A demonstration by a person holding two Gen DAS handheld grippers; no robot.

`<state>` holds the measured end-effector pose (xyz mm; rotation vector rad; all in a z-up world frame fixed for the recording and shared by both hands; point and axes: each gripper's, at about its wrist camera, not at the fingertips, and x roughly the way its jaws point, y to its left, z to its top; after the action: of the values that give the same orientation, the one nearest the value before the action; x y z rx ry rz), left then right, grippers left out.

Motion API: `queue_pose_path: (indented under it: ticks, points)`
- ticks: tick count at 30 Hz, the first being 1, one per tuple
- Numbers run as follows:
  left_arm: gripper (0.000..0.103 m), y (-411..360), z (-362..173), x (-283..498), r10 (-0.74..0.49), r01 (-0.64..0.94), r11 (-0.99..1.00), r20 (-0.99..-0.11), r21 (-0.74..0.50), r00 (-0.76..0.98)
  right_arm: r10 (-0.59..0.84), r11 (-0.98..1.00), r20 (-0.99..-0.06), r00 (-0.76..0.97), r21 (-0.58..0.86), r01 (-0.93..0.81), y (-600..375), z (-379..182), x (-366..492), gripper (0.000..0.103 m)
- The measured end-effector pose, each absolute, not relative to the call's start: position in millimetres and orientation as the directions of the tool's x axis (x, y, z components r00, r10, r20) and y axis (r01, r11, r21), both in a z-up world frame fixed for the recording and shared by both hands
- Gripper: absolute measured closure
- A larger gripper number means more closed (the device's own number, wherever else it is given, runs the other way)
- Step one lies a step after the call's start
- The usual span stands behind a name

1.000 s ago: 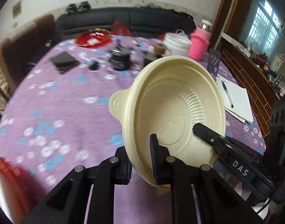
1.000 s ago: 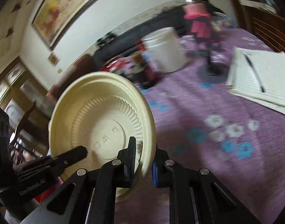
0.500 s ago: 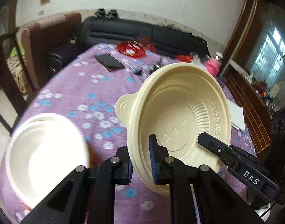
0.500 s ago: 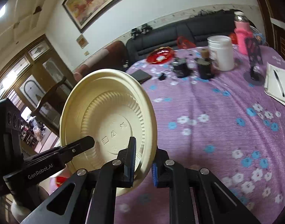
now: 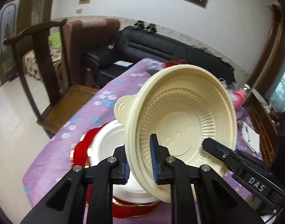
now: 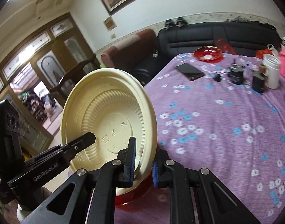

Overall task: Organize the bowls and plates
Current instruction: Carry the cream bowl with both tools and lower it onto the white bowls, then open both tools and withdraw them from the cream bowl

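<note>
While the left gripper [image 5: 139, 165] clamped the rim of a cream bowl [image 5: 181, 130] and held it tilted above the purple flowered tablecloth [image 5: 82, 115], a white bowl [image 5: 106, 141] sat in a red plate [image 5: 79, 153] just below and left of it. The right gripper [image 6: 143, 165] pinched the same cream bowl's rim, its other finger [image 5: 215, 149] lying inside the bowl.
</note>
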<state>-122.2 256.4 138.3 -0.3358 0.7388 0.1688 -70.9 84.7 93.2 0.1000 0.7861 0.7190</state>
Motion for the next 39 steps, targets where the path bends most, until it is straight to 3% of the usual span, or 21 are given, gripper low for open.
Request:
queue_pose_path:
  ticks: [8,11,13,20,23,26,28,34,39]
  points:
    - [0.081,285.6,113.6,-126.2,0.052,-0.31,0.923,-0.724,-0.228,0.688,0.587,0.775,-0.684,0.433,0.321,-0.544,116.2,67.1,-59.9,0.087]
    - [0.064,289.2,114.3,-127.6,0.029,-0.296,0.921,-0.714,-0.252,0.7,0.569,0.785,-0.7,0.432,0.306,-0.539,120.8,62.4,-56.6,0.087]
    - [0.046,293.6,116.9,-130.3,0.02,-0.292,0.915,-0.692,-0.277,0.722,0.556,0.792,-0.714,0.425,0.299,-0.532,125.1,60.0,-54.0,0.087]
    - [0.045,303.1,119.2,-136.8,-0.002,-0.292,0.897,-0.662,-0.333,0.75,0.521,0.815,-0.723,0.453,0.265,-0.515,134.1,58.0,-48.5,0.086]
    - [0.041,304.8,124.8,-142.9,0.019,-0.299,0.895,-0.641,-0.332,0.767,0.505,0.829,-0.689,0.52,0.221,-0.514,134.5,64.1,-55.3,0.071]
    - [0.03,305.6,133.4,-151.0,0.054,-0.306,0.895,-0.603,-0.324,0.796,0.499,0.839,-0.652,0.571,0.198,-0.507,132.0,69.6,-60.4,0.048]
    - [0.024,305.7,137.8,-155.5,0.077,-0.312,0.896,-0.581,-0.317,0.81,0.499,0.841,-0.632,0.593,0.189,-0.507,129.8,73.6,-63.5,0.046]
    - [0.022,296.0,146.9,-162.2,0.177,-0.345,0.91,-0.536,-0.23,0.825,0.487,0.859,-0.57,0.661,0.179,-0.479,112.7,86.4,-74.5,0.044]
    - [0.012,285.9,151.1,-166.2,0.282,-0.398,0.906,-0.498,-0.143,0.82,0.465,0.88,-0.517,0.719,0.178,-0.441,91.4,93.3,-89.1,0.033]
